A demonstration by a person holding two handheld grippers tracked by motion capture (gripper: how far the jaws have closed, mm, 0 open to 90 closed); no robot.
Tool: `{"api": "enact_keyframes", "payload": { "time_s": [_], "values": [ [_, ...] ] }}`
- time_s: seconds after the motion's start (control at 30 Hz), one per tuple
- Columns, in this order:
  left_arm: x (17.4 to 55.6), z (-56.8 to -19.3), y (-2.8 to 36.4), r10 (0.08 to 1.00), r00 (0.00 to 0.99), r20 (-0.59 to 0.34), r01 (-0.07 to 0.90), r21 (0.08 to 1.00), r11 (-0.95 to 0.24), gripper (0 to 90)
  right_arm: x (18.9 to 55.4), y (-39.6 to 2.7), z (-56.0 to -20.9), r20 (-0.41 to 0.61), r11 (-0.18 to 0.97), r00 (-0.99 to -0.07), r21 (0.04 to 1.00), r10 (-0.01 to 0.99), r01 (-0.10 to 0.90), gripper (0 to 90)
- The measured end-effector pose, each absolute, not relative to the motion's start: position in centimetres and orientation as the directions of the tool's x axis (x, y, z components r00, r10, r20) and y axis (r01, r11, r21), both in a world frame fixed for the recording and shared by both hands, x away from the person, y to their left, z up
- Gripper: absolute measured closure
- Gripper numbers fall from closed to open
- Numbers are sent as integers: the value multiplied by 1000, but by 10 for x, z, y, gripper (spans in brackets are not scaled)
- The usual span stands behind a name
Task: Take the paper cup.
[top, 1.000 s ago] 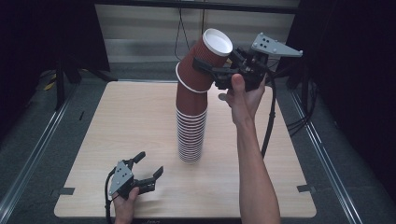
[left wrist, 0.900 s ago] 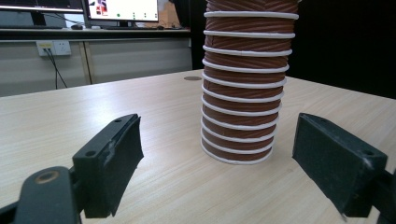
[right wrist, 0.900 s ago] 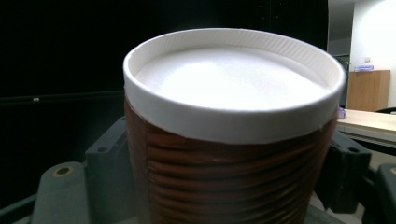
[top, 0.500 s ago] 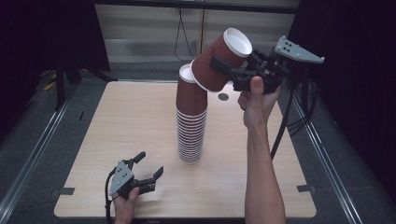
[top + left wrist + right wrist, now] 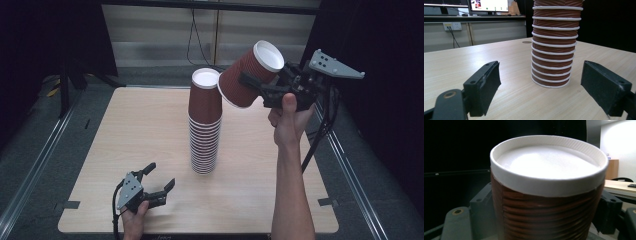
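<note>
Gripping a tilted brown cup (image 5: pixel 250 75), right gripper (image 5: pixel 261 89) (jaws clamped on its sides).

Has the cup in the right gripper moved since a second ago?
Yes. The cup held in the right gripper has moved rightward, clear of the stack of cups, which stands where it was on the table.

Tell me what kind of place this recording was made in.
Probably a lab or office recording station: a wooden table ringed by black curtains, with monitors on a desk and wall sockets behind it.
</note>
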State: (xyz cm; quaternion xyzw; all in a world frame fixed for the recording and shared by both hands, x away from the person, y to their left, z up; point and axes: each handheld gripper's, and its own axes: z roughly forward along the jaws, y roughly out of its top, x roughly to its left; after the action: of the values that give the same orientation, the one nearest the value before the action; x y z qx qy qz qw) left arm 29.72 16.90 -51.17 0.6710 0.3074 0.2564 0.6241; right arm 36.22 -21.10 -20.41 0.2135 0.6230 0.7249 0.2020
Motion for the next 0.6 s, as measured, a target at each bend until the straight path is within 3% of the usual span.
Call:
{"api": "enact_keyframes", "payload": {
  "time_s": [0.6],
  "values": [
    [298,-511,168,718,695,-39,102,994,-44,154,358,-231,-244,102,-96,-792,994,601,55,208]
  ]
}}
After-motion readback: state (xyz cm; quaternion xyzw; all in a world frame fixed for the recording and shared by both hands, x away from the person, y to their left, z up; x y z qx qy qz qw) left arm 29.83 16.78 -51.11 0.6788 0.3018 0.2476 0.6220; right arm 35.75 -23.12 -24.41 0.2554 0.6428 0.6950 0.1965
